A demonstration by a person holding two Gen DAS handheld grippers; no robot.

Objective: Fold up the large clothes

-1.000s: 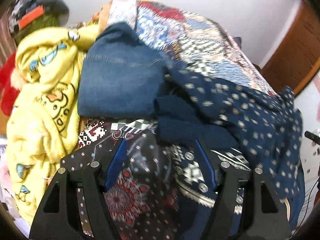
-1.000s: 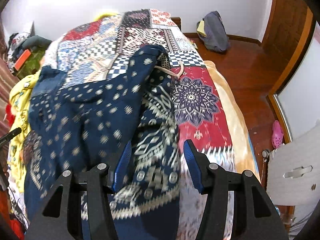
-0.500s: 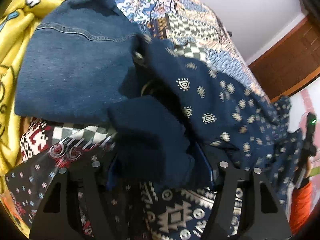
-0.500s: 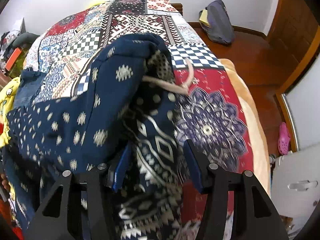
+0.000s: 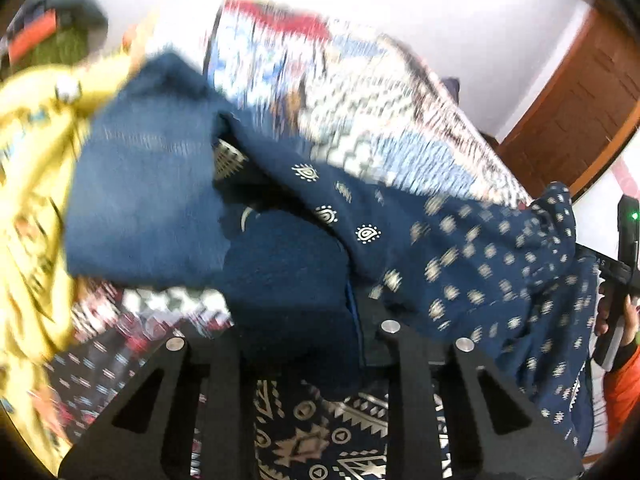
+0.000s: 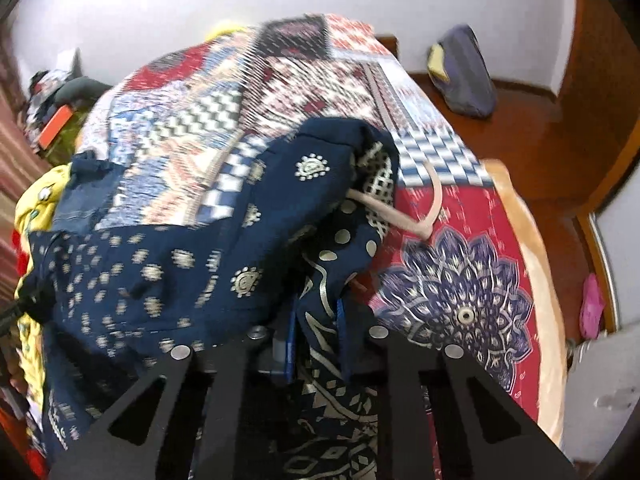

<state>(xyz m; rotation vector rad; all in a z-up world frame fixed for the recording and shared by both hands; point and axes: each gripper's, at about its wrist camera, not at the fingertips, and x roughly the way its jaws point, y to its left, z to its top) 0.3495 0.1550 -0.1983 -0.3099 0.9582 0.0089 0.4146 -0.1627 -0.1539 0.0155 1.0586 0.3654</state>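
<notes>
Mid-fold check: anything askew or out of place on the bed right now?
The navy printed garment lies bunched and twisted, not flat; its beige drawstring trails loose onto the patchwork bedspread. Folded jeans and a yellow blanket crowd its far end.

Left tongs (image 5: pixel 296 300) under navy cloth (image 5: pixel 288 280)

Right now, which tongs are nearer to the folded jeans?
Left. The left tongs, closing on the navy garment, sit just beside the jeans. The right tongs grip it across the bed.
</notes>
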